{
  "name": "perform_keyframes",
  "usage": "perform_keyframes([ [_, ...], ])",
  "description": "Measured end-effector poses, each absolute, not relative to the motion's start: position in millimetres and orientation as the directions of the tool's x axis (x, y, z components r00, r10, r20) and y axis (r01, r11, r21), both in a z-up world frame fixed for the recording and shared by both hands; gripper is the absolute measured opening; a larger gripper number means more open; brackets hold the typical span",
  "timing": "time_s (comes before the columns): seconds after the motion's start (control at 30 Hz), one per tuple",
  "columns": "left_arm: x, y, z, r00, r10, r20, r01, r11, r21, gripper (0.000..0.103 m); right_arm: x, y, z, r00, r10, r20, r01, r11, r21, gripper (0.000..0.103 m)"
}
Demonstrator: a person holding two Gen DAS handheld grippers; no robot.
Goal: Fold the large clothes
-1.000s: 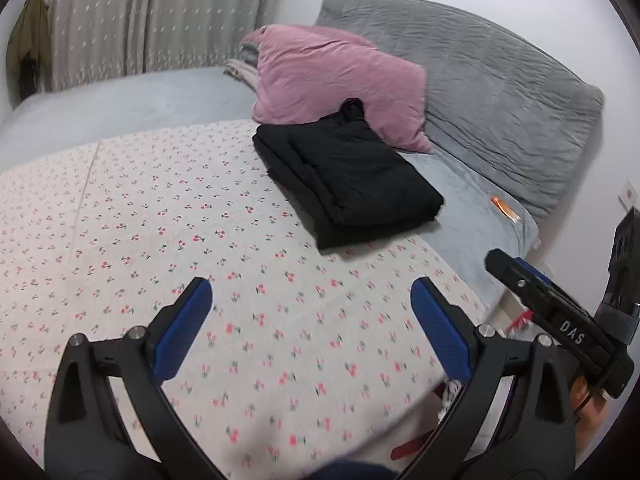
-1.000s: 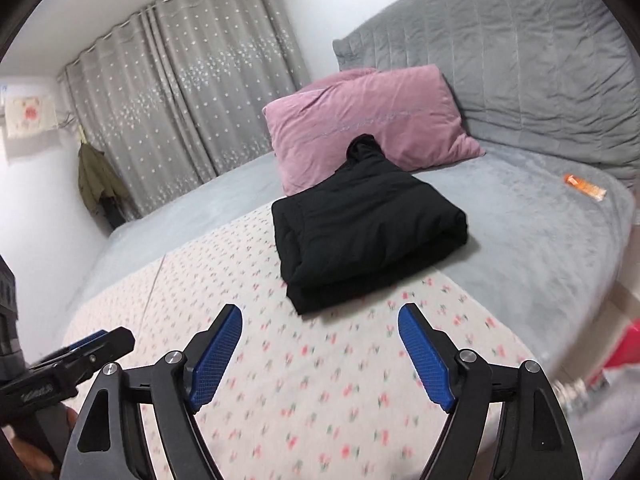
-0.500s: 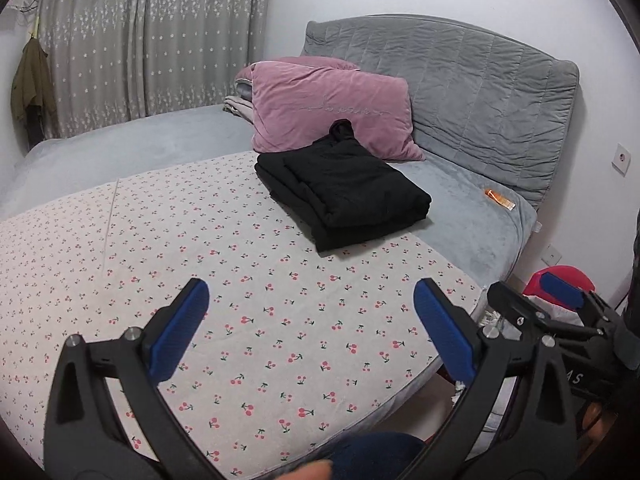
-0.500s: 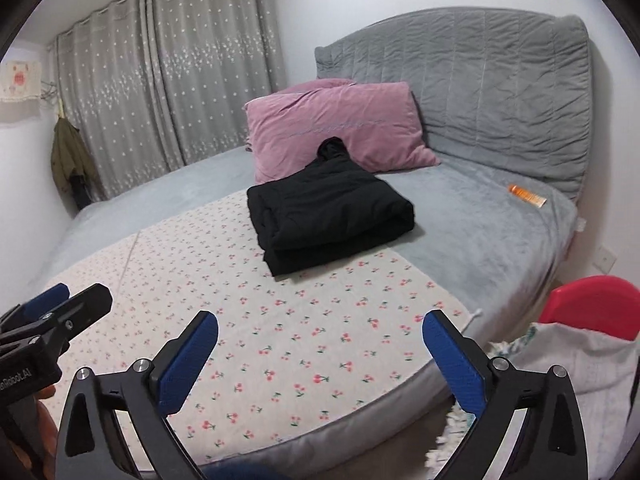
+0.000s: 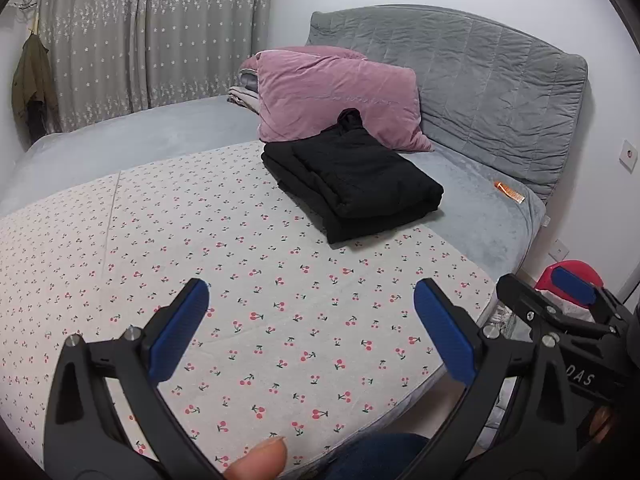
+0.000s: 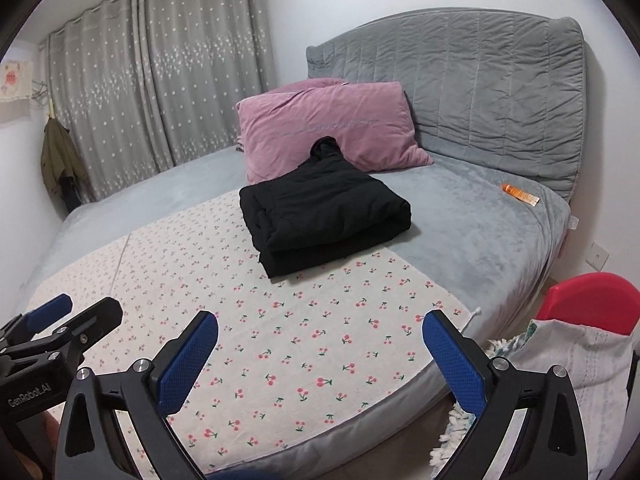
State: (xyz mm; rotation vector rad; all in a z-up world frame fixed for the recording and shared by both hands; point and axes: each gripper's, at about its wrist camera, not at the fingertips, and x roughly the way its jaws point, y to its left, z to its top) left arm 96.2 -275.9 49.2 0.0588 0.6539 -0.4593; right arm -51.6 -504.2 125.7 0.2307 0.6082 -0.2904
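Black garment (image 5: 352, 184), matte and thick, folded into a compact rectangular stack with rounded edges, hood end bunched toward pink pillow (image 5: 336, 96). Lay on far edge of cherry-print sheet (image 5: 248, 280), partly over plush grey bed cover (image 5: 472, 208), touching the pillow's lower edge. Behind the garment: velvety pillow against quilted grey headboard (image 5: 480, 76); to the garment's right, small orange tube (image 6: 520, 194) on the cover. Starred grey curtains (image 6: 160, 92) well beyond. Red basin (image 6: 588, 300) with pale cloth off the bed's near right. Left gripper (image 5: 310, 328) and right gripper (image 6: 320, 356) well short of the garment, fingers spread wide, nothing between.
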Motion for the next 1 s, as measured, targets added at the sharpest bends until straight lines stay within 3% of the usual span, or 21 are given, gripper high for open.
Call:
perform_keyframes([
  [1.0, 101.8, -282.3, 43.9, 0.665, -0.437, -0.605, 0.461, 0.878, -0.127, 0.102, -49.8, -496.5, 120.7, 0.768, -0.298, -0.567, 0.384, 0.923, 0.035, 0.103],
])
